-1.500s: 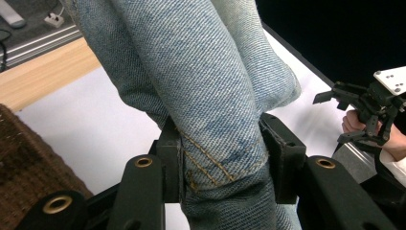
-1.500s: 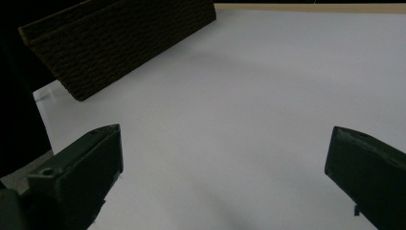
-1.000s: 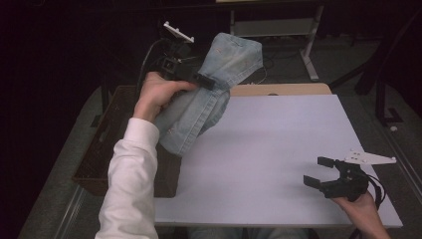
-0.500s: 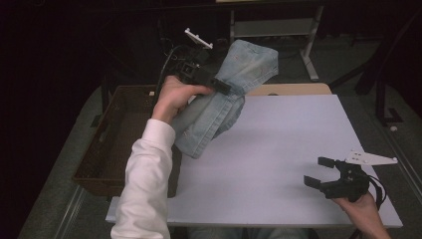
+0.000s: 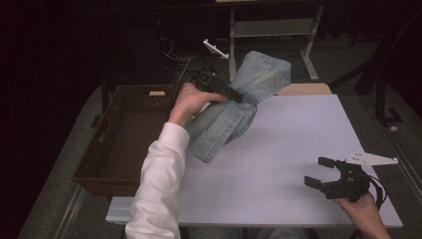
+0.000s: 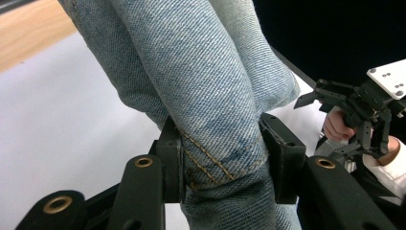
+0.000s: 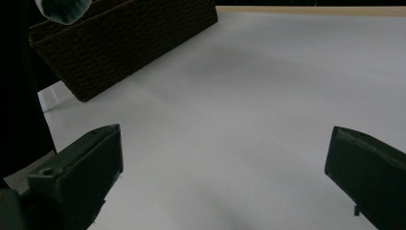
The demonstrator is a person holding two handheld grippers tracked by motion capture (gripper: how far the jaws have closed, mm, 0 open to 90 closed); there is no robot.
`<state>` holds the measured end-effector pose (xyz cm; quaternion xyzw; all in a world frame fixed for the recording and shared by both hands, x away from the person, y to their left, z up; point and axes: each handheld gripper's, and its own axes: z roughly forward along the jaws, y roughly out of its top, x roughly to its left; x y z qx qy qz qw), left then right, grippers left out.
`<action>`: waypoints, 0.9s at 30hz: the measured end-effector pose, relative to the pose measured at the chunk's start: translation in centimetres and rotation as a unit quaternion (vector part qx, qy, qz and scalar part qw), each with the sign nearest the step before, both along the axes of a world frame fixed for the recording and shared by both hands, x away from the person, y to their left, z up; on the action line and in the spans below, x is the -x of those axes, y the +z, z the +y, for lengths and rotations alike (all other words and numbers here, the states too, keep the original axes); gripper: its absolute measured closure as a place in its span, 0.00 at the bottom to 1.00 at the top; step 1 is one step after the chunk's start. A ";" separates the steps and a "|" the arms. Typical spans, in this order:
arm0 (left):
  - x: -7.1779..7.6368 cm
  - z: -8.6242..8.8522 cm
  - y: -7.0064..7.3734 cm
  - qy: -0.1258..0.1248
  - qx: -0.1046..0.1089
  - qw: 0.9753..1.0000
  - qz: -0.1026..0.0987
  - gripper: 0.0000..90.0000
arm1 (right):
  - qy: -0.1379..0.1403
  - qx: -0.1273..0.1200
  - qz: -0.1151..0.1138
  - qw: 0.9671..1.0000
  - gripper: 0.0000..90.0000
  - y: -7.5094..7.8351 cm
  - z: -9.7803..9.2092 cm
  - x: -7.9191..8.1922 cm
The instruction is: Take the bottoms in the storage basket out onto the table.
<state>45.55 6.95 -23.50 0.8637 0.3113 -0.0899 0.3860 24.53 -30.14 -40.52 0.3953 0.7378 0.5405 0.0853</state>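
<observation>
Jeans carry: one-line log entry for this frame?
left gripper: shut on jeans, lifted | right gripper: open, idle | basket: beside board

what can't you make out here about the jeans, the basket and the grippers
- Jeans: full shape bunched up; left gripper view cuts them at the top edge.
- Basket: high view, sleeve hides its near right corner.
- Left gripper: denim covers the jaw tips.
- Right gripper: its hand is out of frame in its own view.

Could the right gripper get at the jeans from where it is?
Probably yes. The right gripper is open, and bare table lies between it and the jeans, which the left gripper holds up.
</observation>
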 end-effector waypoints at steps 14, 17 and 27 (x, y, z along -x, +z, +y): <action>-0.3 -2.4 -2.9 -0.023 -0.004 0.999 0.023 0.64 | 0.001 -0.001 0.000 1.000 0.00 0.1 -0.1 0.1; -0.3 -2.8 -3.5 -0.025 -0.004 0.999 0.027 0.64 | 0.000 -0.002 0.000 1.000 0.00 0.1 -0.1 0.1; 0.1 -3.9 -6.0 -0.035 -0.013 0.998 0.045 0.64 | 0.001 -0.001 0.000 1.000 0.00 0.1 -0.1 0.1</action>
